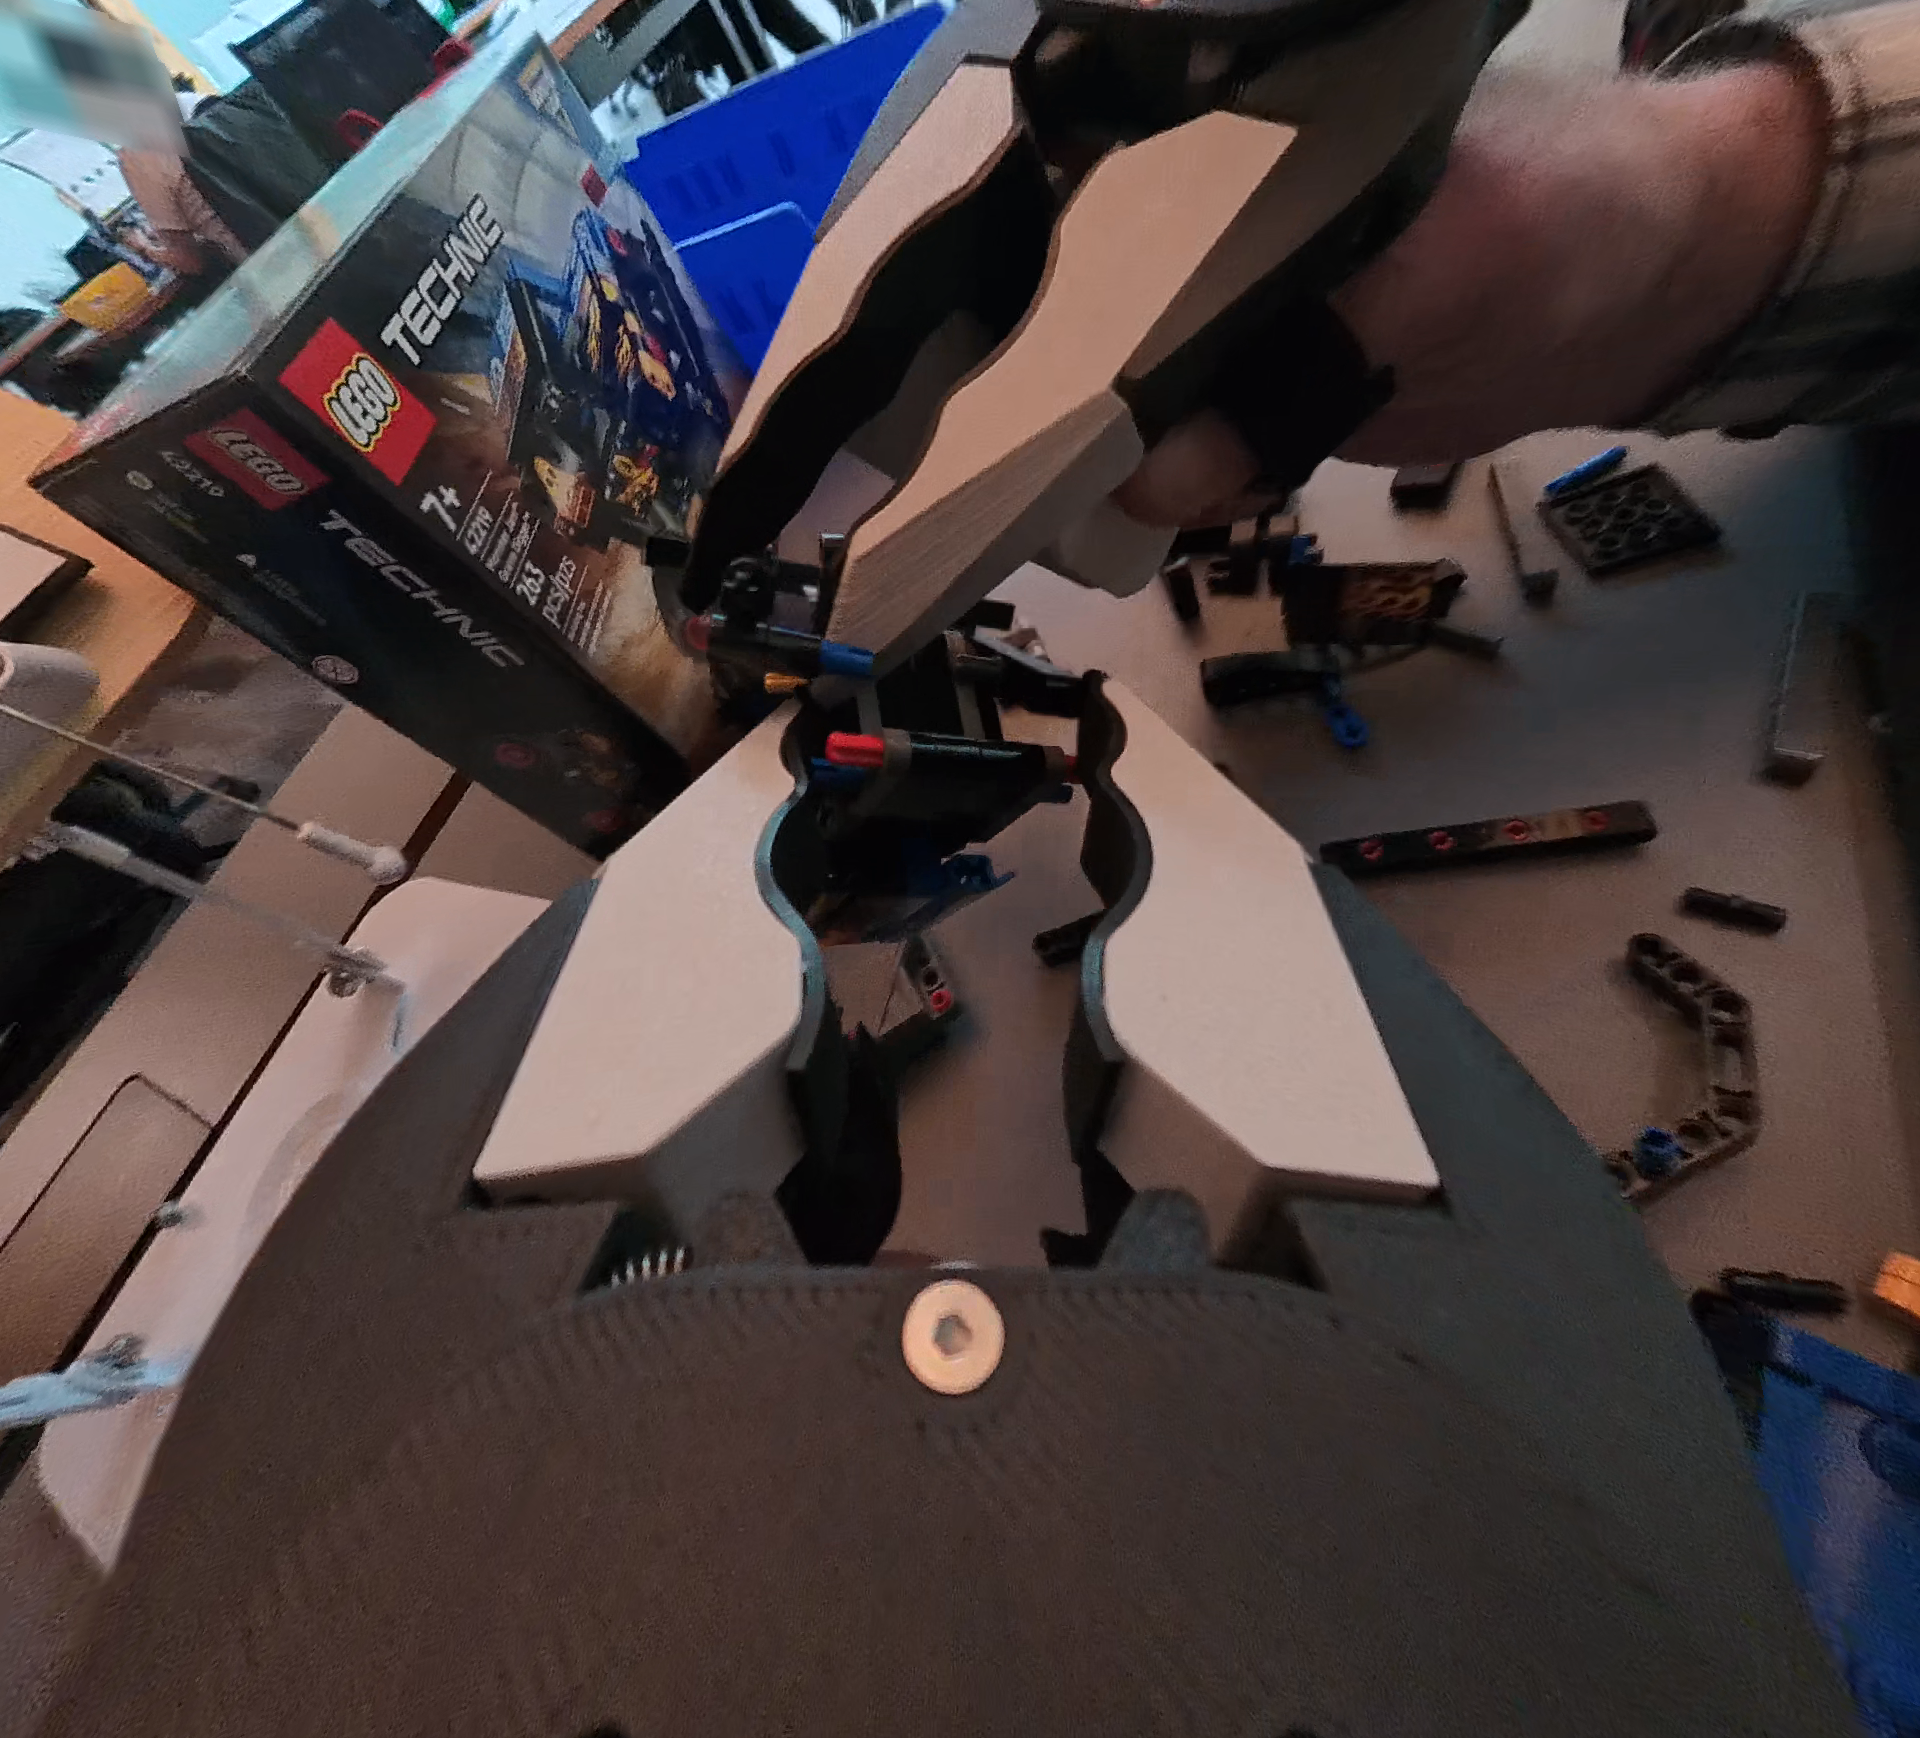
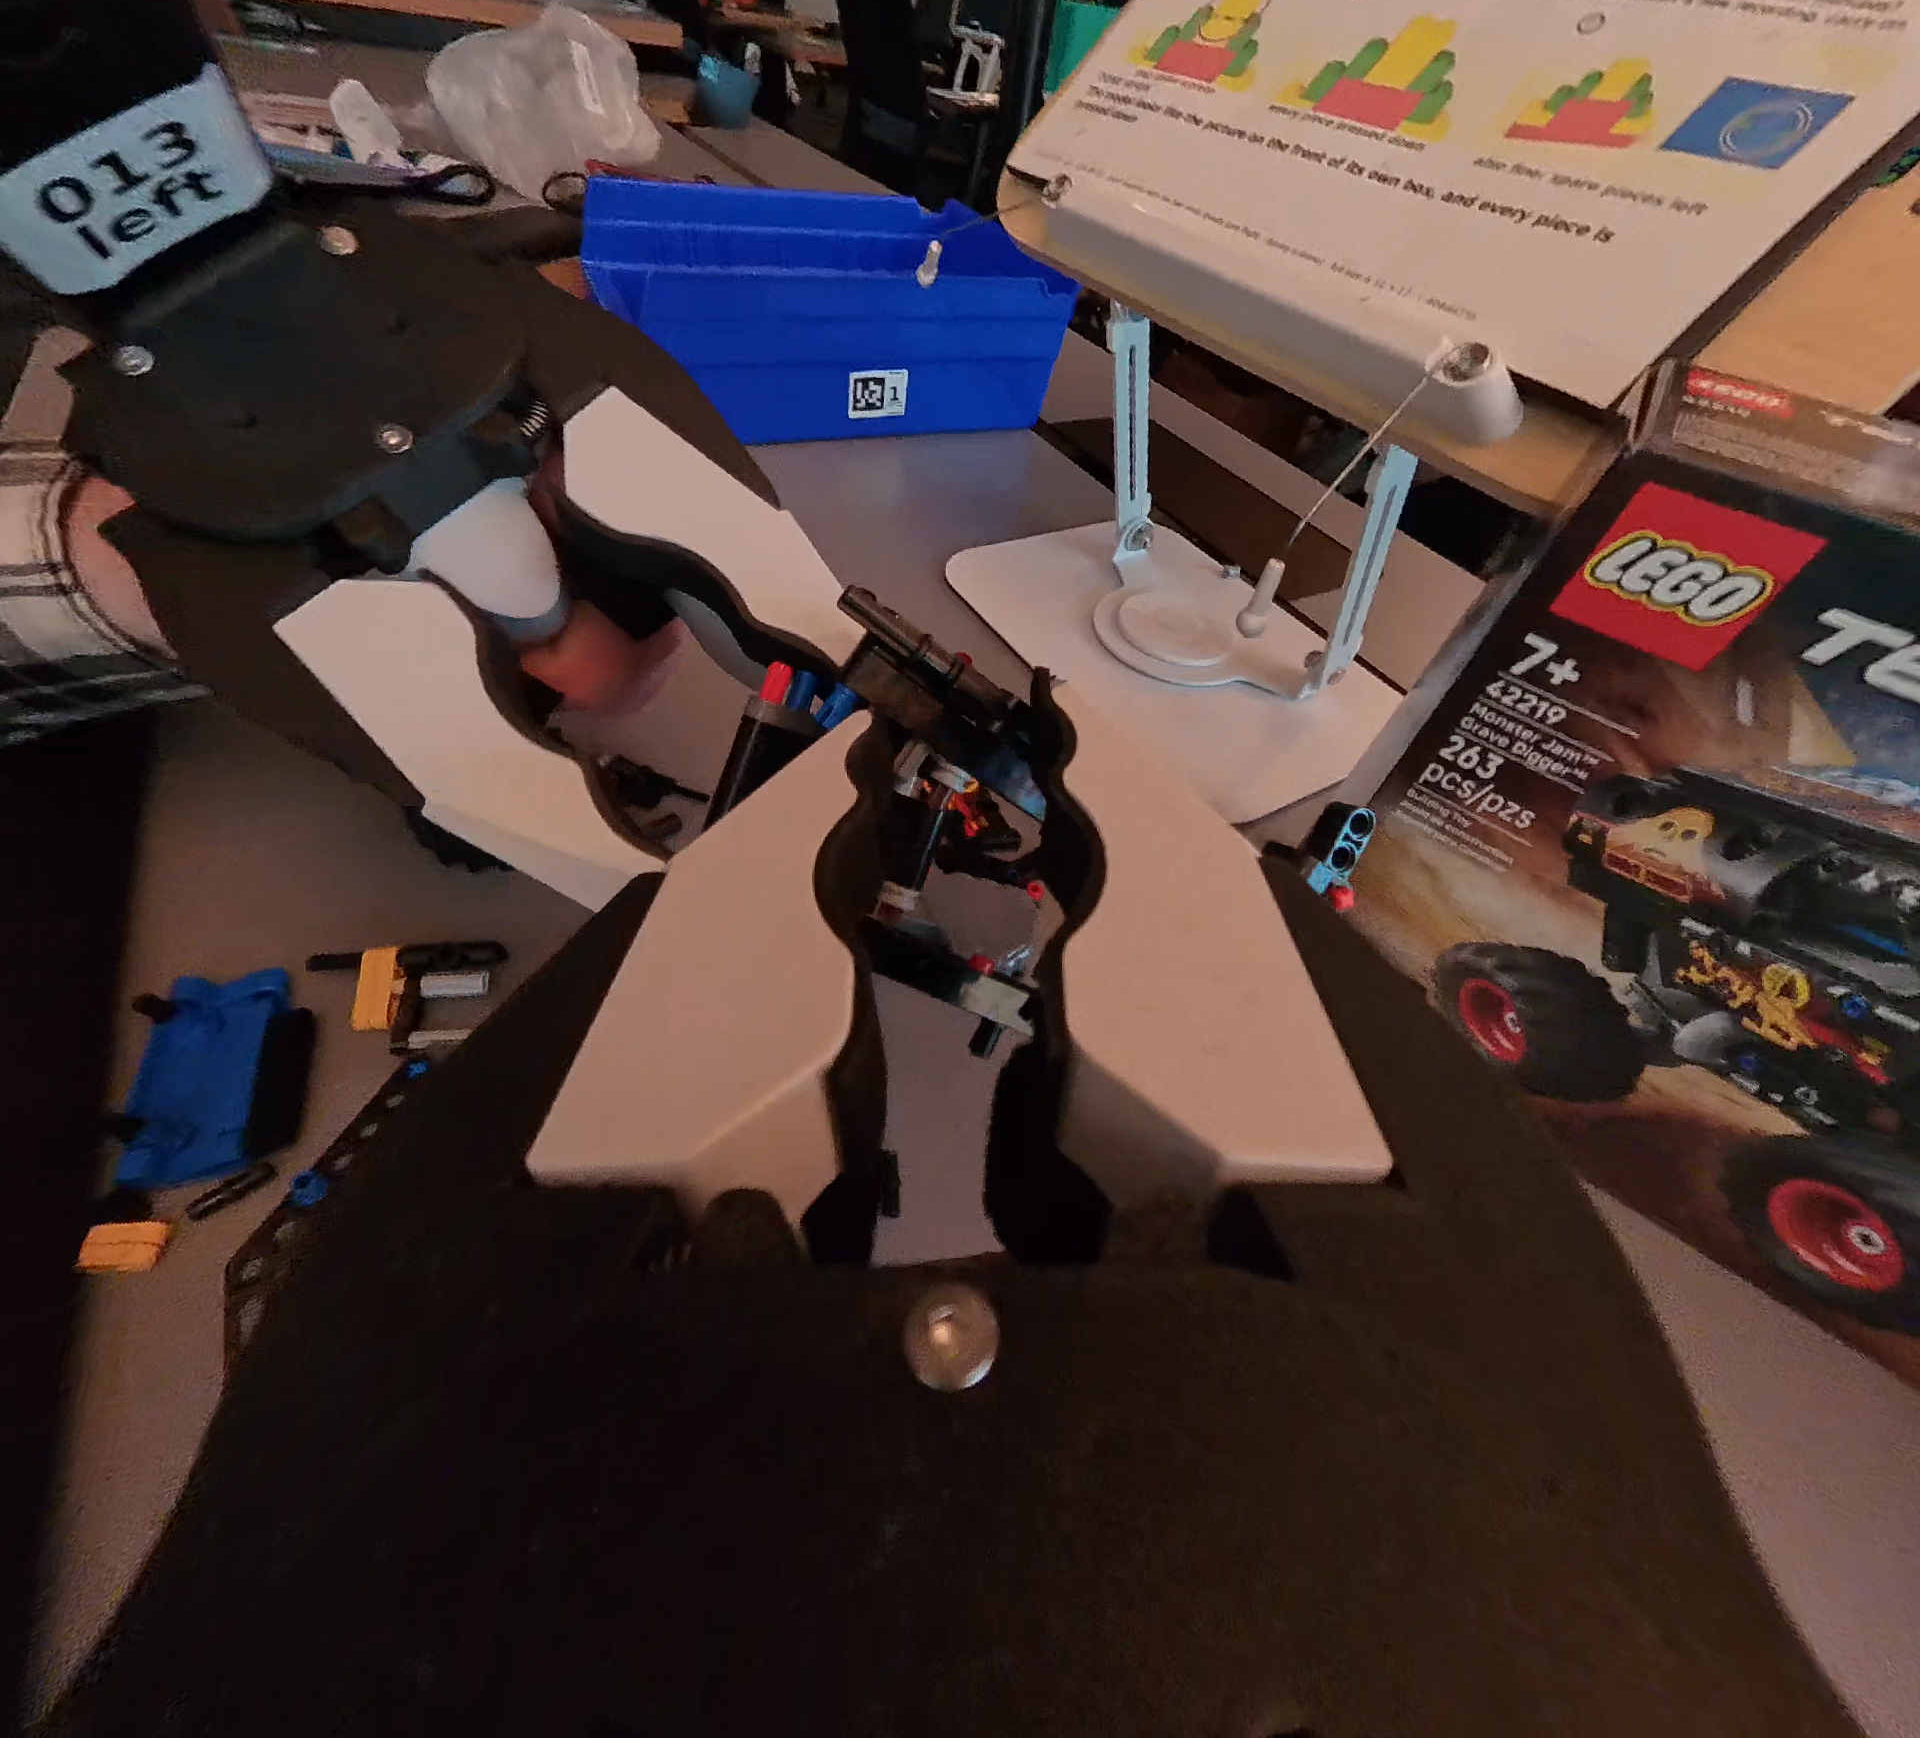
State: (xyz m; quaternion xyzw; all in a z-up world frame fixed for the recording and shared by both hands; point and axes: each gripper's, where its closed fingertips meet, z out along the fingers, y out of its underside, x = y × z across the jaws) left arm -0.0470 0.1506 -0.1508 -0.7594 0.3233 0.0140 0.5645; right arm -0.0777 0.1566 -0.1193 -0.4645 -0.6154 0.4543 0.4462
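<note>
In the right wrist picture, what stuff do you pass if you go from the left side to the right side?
Blue toy piece → yellow and black piece → left gripper → half-built black toy model in the right gripper → white stand base → small light-blue piece → toy truck box.

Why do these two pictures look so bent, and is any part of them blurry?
Both views are wide-angle, so straight edges bow: the box leans in the left wrist view. There the hand smears with motion. In the right wrist view the left gripper is soft and dim; the blue bin stays sharp.
</note>
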